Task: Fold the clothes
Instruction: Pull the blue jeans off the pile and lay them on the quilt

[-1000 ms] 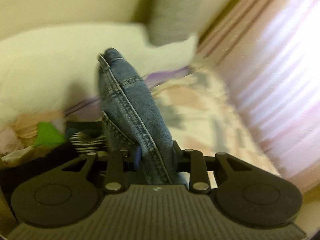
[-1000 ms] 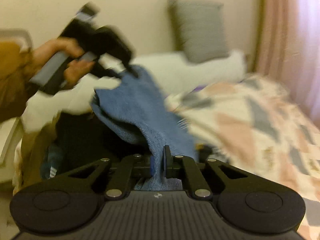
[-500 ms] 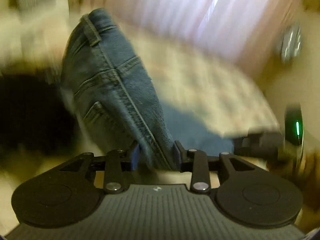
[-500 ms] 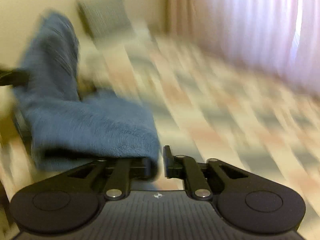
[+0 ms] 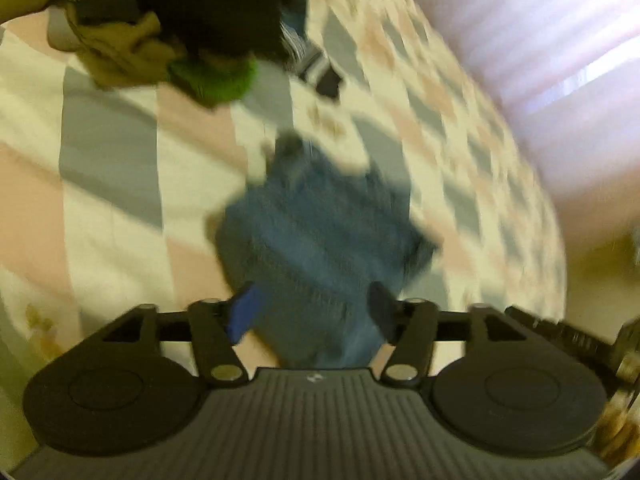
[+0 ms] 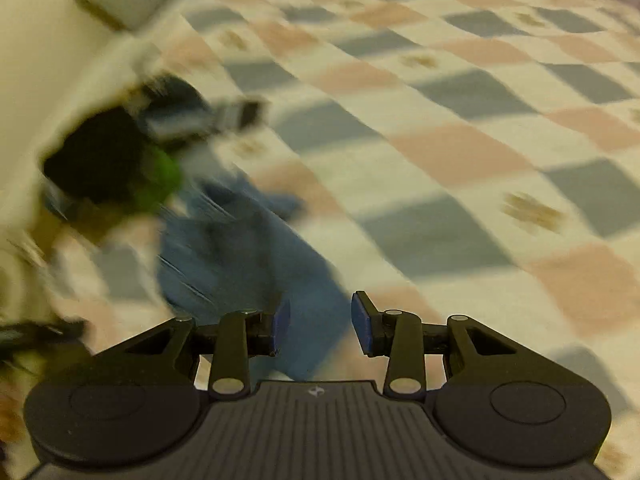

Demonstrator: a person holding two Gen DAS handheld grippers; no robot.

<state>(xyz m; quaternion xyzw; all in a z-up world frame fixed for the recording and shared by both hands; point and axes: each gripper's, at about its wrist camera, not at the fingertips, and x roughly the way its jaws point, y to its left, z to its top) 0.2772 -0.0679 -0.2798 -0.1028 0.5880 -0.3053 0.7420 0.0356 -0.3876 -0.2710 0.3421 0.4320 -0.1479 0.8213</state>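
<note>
A pair of blue jeans (image 5: 320, 232) lies crumpled on the checked bedspread (image 5: 120, 184), blurred by motion. My left gripper (image 5: 314, 312) hangs just above its near end, jaws opening, denim in the gap between them but the pads stand clear of it. In the right wrist view the same jeans (image 6: 240, 256) stretch away to the left. My right gripper (image 6: 320, 322) is over their near edge, jaws opening too, blue cloth below the gap and nothing pinched.
A heap of other clothes (image 5: 192, 32), black, tan, green and striped, lies at the far end of the bed, also seen as a pile (image 6: 120, 160) at left. A pink curtain (image 5: 540, 40) hangs along the right. The bedspread (image 6: 460, 140) spreads wide to the right.
Both grippers swung the held jeans from the clothes pile over the bed and down. Their jaws have parted and the jeans now lie on the bedspread.
</note>
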